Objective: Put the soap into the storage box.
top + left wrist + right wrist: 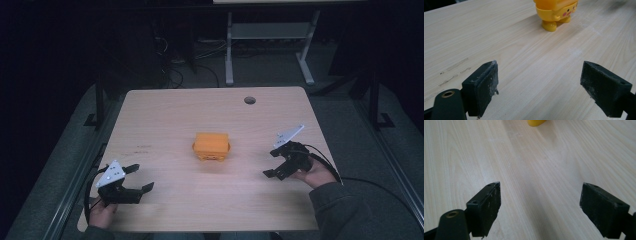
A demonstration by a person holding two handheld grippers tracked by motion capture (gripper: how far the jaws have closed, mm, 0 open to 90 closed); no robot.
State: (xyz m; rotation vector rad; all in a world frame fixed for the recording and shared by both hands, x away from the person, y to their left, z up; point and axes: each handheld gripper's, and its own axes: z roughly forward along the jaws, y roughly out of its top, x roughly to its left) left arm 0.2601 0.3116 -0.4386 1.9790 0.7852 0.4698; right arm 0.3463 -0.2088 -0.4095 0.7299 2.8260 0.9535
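Note:
An orange-yellow toy figure (211,146) with small feet and pink cheeks stands near the middle of the wooden table (165,115). In the left gripper view the toy (556,13) is far ahead at the top, beyond the jaws. The left gripper (140,178) rests at the table's front left, open and empty, its fingertips (482,88) wide apart. At the right side my right gripper (272,162) is also open with nothing between its jaws, pointing toward the toy. A bit of the toy (536,122) peeks in at the top of the right gripper view.
A round cable hole (249,100) sits near the table's far edge. Behind the table stands a white desk frame (270,45) on a dark floor. Bare wood lies between each gripper and the toy.

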